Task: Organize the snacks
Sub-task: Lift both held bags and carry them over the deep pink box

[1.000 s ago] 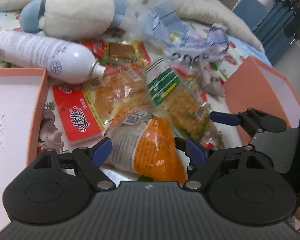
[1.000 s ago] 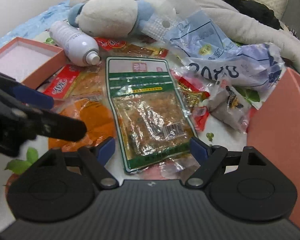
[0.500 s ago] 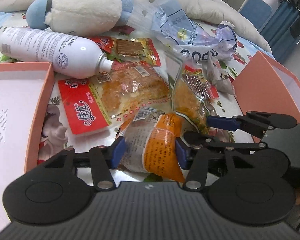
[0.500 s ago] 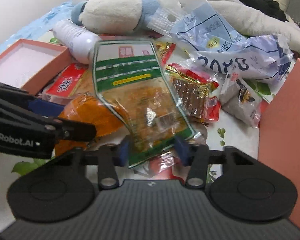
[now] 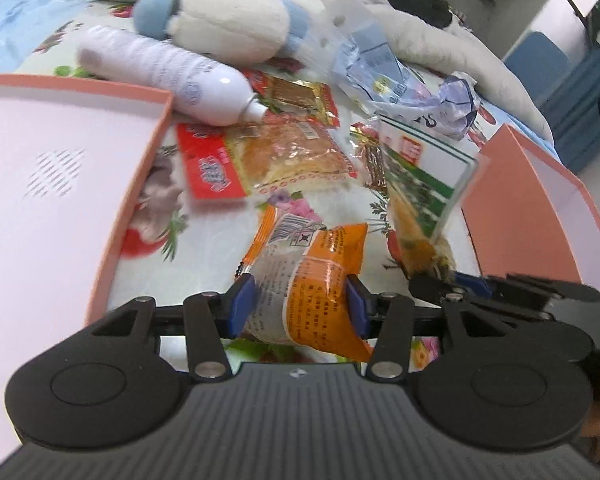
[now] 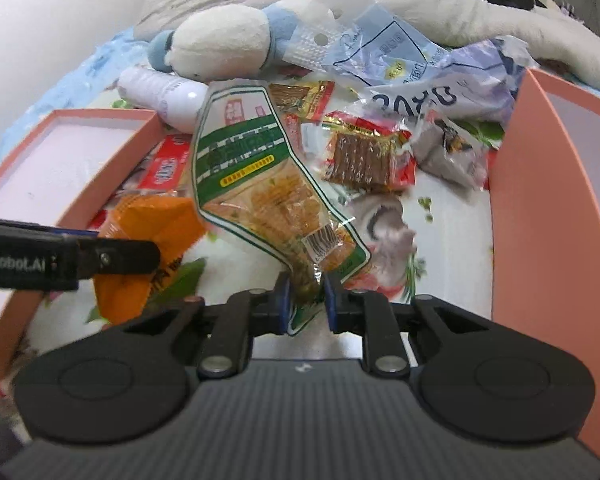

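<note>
Both my jaws have just closed: left gripper [image 5: 296,308] pinches the orange packet [image 5: 304,280] at lower centre, right gripper [image 6: 305,300] grips the green pouch [image 6: 260,188] mid-frame, seemingly lifted off the bed, ready for the pink boxes [image 6: 540,200].

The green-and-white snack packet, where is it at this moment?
The green-and-white snack packet is pinched at its lower end in the right tongs, raised between the two pink boxes, right of the orange packet.
</note>
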Motion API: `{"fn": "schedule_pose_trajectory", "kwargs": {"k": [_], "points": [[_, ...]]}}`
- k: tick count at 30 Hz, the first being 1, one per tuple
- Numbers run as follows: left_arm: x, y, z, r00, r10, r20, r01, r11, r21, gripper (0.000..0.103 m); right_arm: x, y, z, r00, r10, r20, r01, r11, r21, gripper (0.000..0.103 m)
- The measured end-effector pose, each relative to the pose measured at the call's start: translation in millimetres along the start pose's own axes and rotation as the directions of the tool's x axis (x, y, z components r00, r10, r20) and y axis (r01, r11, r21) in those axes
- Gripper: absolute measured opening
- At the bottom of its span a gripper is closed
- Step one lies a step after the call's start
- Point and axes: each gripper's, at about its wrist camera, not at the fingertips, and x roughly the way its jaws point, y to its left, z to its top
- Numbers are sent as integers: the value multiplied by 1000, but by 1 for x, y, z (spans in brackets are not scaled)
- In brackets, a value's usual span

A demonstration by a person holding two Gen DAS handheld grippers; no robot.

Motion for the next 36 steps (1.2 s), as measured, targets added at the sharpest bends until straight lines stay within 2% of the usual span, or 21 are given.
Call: {"fn": "schedule_pose_trajectory", "kwargs": {"k": [17,36], "points": [[-85,-23,-65,997,52,60,-50,998,-37,54,-98,8,-57,998,41,54,-47,993,112,20],[-175,-73,-103,985,-6,171,4,1000,11,54,-204,8,-90,977,18,213,-57,982,179,20]]}}
